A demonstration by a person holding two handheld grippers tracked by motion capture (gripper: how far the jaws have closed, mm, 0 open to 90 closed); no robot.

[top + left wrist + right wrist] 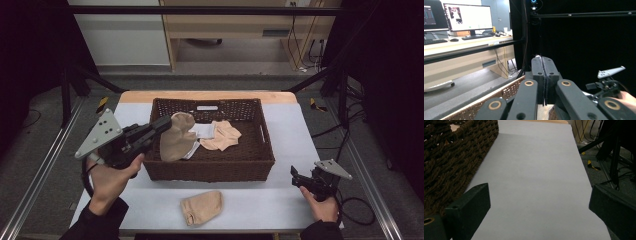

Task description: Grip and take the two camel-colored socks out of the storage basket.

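Holding a tan sock (176, 137) by its top edge, the left gripper (164, 123) hangs it over the left part of the brown wicker basket (210, 170), jaws pressed tight together on the cloth. In the left gripper view those jaws meet flat, with a sliver of pale fabric just showing at their tips, and the sock itself drops out of sight below them. The step in hand looks like dropping socks into the basket: this one is over it but not yet let go. Next the jaws would need to part so the sock falls inside, beside the white sock (204, 131) and the peach sock (222, 135) already lying toward the back of the basket. Another tan sock (202, 207) lies on the white table cover (295, 125) just in front of the basket, probably the next to be picked up. The right gripper (299, 180) rests on the cover to the right of the basket, jaws spread wide and holding nothing. How the white sock is folded under the hanging one cannot be made out.
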